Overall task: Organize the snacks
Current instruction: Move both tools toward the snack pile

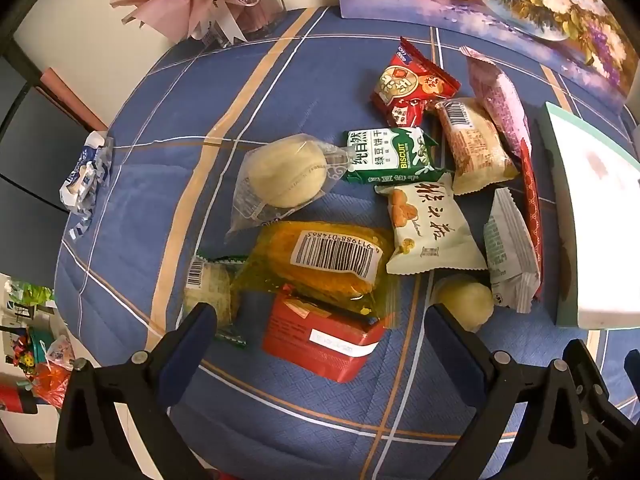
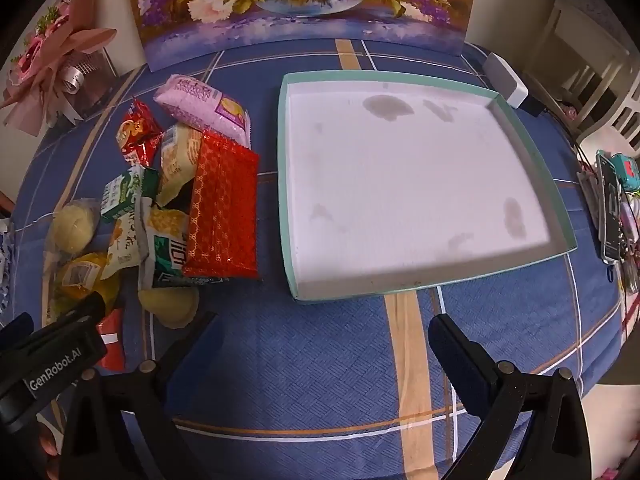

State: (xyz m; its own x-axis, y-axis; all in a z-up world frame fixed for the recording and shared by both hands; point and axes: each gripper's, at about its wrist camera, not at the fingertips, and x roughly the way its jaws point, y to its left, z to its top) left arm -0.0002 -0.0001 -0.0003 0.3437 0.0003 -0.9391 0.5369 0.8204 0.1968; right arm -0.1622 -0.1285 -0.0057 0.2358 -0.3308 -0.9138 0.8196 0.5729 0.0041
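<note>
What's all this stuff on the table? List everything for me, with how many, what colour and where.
tray: one, teal rim, white stained floor, right of the snacks, nothing in it.
snack packets: a dozen or so, mixed colours, piled left of the tray.
green biscuit packet: one, mid-pile.
red flat packet: one, pile edge nearest the tray.
round pale buns: two, clear wrappers.
blue-white wrapper: one, alone at the far left table edge.
tablecloth: one, blue with tan and white stripes.
flower painting: one, at the back.
pink bouquet: one, back left.
left claw: black, open, above the pile.
right claw: black, open, before the tray.
</note>
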